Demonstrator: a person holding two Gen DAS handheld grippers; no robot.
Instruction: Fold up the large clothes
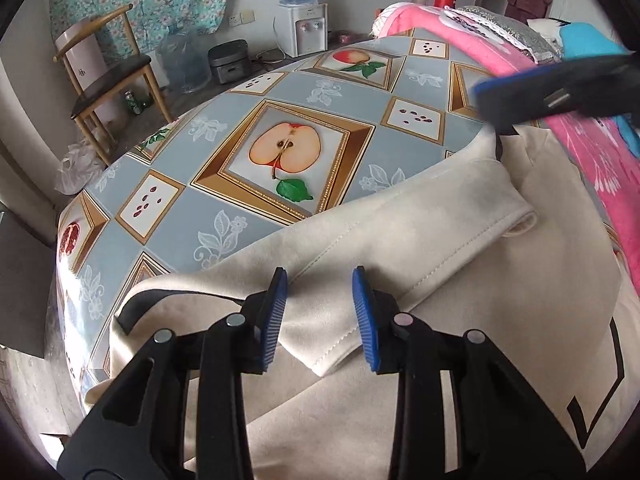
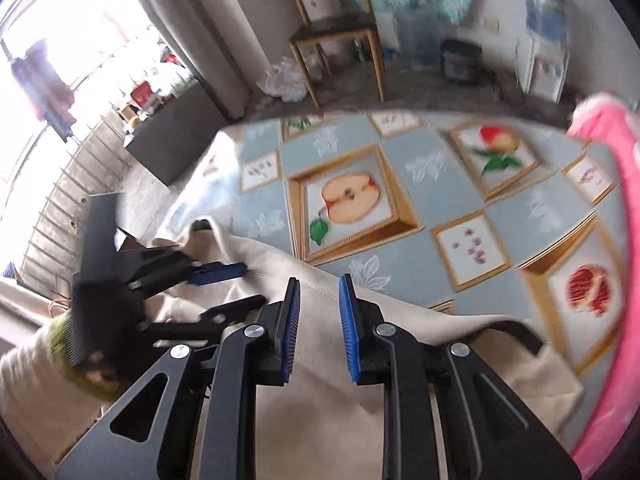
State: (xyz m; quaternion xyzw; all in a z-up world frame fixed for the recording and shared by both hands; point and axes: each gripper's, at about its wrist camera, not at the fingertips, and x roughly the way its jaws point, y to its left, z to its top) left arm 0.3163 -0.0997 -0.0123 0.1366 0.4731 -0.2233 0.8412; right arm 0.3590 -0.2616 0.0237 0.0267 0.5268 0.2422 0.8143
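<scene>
A cream coat (image 1: 400, 220) with black trim lies across the near side of the table, its stitched lapel folded over. My left gripper (image 1: 322, 312) hangs just above the lapel's edge. Its blue pads stand apart, with cloth showing in the gap and nothing pinched. My right gripper (image 2: 320, 320) is over the same coat (image 2: 320, 408), also open, cloth visible beneath the gap. In the right wrist view the left gripper (image 2: 236, 286) sits to the left over the coat's edge. In the left wrist view a blurred finger (image 1: 540, 88) of the right gripper crosses the upper right.
The table wears a grey-blue fruit-print cloth (image 1: 240, 120). A pink blanket (image 1: 460, 40) and other bedding pile along its right side. Beyond the far edge stand a wooden chair (image 1: 104, 76), a water dispenser (image 1: 306, 28) and a dark cooker (image 1: 230, 60) on the floor.
</scene>
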